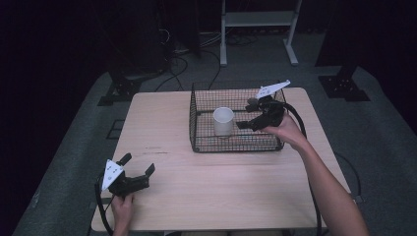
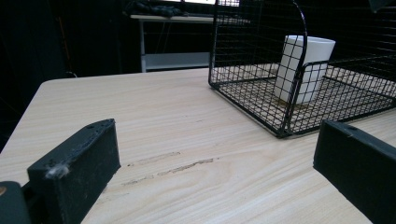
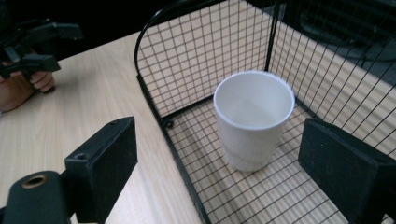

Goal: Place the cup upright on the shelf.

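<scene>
A white cup (image 1: pixel 223 121) (image 2: pixel 303 70) (image 3: pixel 252 116) stands upright and empty inside a black wire basket (image 1: pixel 231 145) (image 2: pixel 252 93) (image 3: pixel 187 60) at the back middle of the wooden table (image 1: pixel 221 191). My right gripper (image 1: pixel 246 114) (image 3: pixel 217 135) hovers at the basket's right side, pointing at the cup. It is open, and the cup sits a little ahead of its jaws, untouched. My left gripper (image 1: pixel 138 163) (image 2: pixel 212 135) rests near the front left corner, open with nothing between its jaws. It also appears far off in the right gripper view (image 3: pixel 32 42).
The basket's walls and its arched handle (image 3: pixel 154 18) rise around the cup. Bare tabletop spreads between the left gripper and the basket. Behind the table stand a white metal rack (image 1: pixel 258 29) and dark stands, with cables on the grey floor.
</scene>
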### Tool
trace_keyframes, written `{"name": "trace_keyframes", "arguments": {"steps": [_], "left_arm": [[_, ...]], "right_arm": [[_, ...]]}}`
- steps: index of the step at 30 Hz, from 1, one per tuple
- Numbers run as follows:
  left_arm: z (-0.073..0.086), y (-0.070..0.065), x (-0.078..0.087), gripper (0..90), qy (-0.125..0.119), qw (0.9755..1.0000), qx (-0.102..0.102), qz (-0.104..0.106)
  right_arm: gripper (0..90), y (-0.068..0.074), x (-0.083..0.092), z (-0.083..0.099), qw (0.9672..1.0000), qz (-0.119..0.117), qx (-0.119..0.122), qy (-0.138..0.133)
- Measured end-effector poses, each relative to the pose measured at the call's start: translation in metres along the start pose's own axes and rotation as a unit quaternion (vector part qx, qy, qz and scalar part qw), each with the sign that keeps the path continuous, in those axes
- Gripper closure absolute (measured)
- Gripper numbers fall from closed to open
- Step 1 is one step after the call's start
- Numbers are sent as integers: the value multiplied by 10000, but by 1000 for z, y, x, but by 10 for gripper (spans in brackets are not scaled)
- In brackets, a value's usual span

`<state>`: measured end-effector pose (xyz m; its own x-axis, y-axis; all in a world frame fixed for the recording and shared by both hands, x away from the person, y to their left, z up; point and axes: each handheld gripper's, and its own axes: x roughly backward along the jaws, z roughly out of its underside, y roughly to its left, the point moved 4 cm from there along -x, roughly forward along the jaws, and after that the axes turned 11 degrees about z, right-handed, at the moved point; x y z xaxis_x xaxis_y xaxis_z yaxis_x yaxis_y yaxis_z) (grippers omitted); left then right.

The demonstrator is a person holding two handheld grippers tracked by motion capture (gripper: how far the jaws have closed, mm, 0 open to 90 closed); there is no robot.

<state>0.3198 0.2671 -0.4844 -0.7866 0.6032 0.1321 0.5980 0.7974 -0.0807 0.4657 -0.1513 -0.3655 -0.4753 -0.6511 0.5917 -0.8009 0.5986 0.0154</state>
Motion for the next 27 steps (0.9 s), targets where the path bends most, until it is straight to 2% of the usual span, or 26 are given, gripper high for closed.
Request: {"name": "trace_keyframes", "arguments": {"steps": [5, 9, 27], "left_arm": [[0, 0, 0, 0, 0, 10000, -2, -1], [0, 0, 0, 0, 4, 10000, -7, -6], [0, 0, 0, 0, 0, 10000, -5, -13]], "right_arm": [[122, 5, 3, 6, 10000, -16, 30, -37], [122, 8, 4, 11, 9999, -68, 56, 57], [126, 32, 9, 29, 9994, -298, 163, -74]]}}
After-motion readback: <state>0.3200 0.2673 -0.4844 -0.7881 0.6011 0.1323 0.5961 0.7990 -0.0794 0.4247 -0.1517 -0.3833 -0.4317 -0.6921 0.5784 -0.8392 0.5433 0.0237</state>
